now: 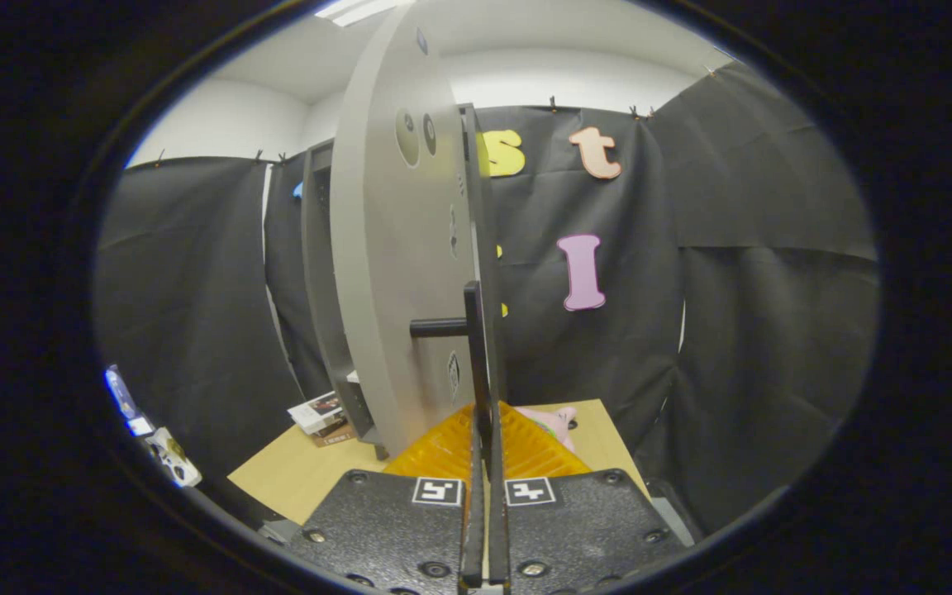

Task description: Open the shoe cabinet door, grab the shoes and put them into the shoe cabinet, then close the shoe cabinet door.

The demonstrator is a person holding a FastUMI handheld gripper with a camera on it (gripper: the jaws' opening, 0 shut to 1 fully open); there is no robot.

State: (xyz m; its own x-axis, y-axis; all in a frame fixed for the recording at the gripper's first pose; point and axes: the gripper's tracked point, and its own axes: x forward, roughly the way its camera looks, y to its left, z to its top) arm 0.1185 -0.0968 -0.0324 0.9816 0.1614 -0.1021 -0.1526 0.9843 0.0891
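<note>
Grey and broad, the flat panel door of the shoe cabinet [389, 273] stands swung open edge-on to us, rising straight ahead of the gripper [484, 450]. On its inner face we see two round hinge cups near the top. Behind it, to the left, stands the grey cabinet body [321, 273], its dark interior partly in sight.

Below lies the pale wooden surface [302, 471] that carries the cabinet, running off to both sides of the fingers. Against the foot of the cabinet, on the left, we see a small stack of printed booklets [319, 413] lying flat on that surface.

Down the door's front edge runs a thin black bar handle [476, 347], held off the panel by a short black post — and the bar passes straight down between the two fingers. We read the jaws as closed on this handle, one ribbed pad on each side of it, with next to no gap left.

Just beyond the right finger a small pink soft thing [557, 421] rests on the surface — we cannot tell whether it is a shoe.
</note>
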